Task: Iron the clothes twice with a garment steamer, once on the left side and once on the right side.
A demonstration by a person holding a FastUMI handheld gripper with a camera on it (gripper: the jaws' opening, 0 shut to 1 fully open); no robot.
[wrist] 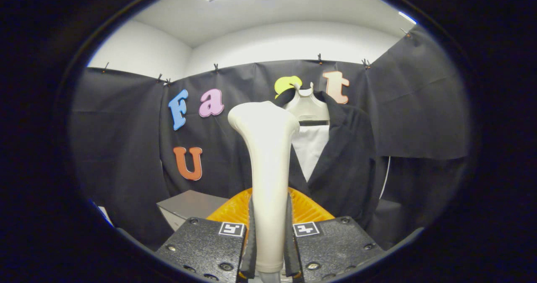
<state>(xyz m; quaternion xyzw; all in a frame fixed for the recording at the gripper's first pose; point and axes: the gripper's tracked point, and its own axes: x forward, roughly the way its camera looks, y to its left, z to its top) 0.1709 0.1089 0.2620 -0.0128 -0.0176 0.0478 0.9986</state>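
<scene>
Both fingers of the tongs (pixel 268 241) are clenched on the pale handle of the garment steamer (pixel 265 157), which stands upright between them. Beyond it, slightly to the right, a dark jacket (pixel 342 157) hangs on a hanger (pixel 308 104) against the far wall (a white lining shows at its open front). By my judgement, neither pass has begun; left and right sides both remain.

Pale mannequin stand (pixel 308 106) against the booth wall, dark jacket (pixel 344 157) and white shirt (pixel 311 148) draped on it
</scene>
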